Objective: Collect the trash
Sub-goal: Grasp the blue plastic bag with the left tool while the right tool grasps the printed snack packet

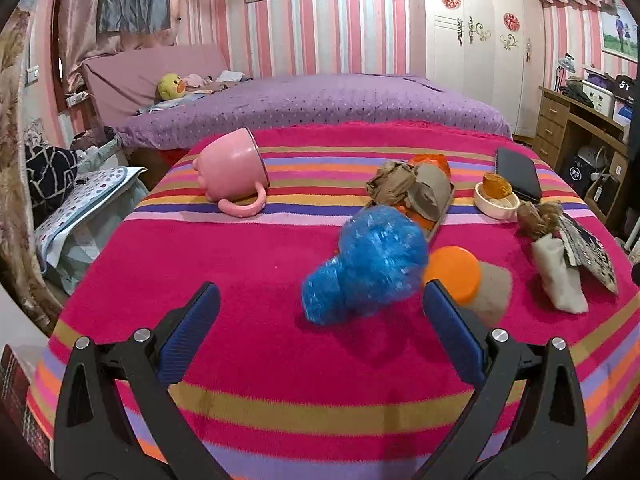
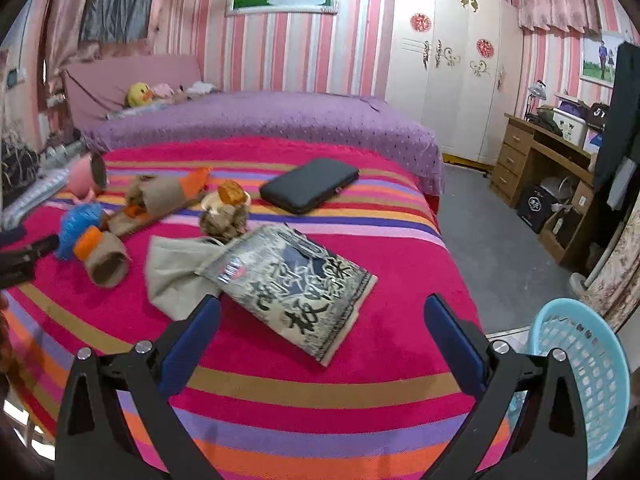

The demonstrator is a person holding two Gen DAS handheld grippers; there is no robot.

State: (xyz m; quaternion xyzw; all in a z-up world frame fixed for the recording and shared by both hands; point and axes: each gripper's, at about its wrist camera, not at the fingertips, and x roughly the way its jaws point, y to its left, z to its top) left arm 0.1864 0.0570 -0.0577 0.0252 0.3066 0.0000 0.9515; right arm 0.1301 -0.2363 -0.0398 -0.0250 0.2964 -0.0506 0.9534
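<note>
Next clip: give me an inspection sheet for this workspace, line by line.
Surface: striped pink blanket over a raised surface in front of a purple bed.
Job's things: crumpled blue plastic wrap; cardboard tube with orange cap; crumpled brown paper; printed paper bag, lying flat; light-blue plastic basket beside the surface.
Clutter: pink mug, tipped over; black case; cream bowl.
Grippers: left claw open, empty; right claw open, empty.
Cables: nothing seen.
Surroundings: white wardrobe, wooden desk.

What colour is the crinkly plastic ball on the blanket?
Blue. The plastic ball shows best in the left wrist view.
</note>
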